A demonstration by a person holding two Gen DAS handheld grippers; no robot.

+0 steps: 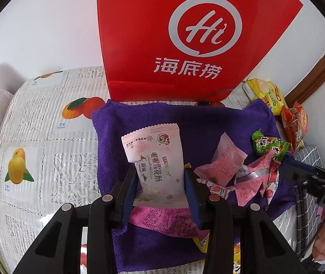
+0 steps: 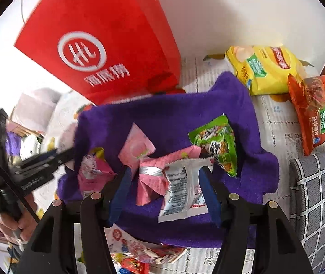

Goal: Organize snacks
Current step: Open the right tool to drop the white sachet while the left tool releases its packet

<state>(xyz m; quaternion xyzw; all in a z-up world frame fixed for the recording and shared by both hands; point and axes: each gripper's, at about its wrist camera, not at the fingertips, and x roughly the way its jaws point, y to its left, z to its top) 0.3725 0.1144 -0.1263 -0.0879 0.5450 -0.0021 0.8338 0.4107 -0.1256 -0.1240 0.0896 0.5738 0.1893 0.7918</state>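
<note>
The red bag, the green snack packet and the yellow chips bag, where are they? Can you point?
red bag [image 1: 162,6], left wrist view, upper front panel above the logo.
green snack packet [image 2: 219,141], right wrist view, middle of the wrapper.
yellow chips bag [image 2: 265,70], right wrist view, middle of its front.

Home: fruit-print tablecloth [image 1: 48,137], snacks [image 2: 265,68]

Bright, even daylight with soft shadows; fisheye bending and black corners in both views (the right wrist view slightly motion-blurred at left).
</note>
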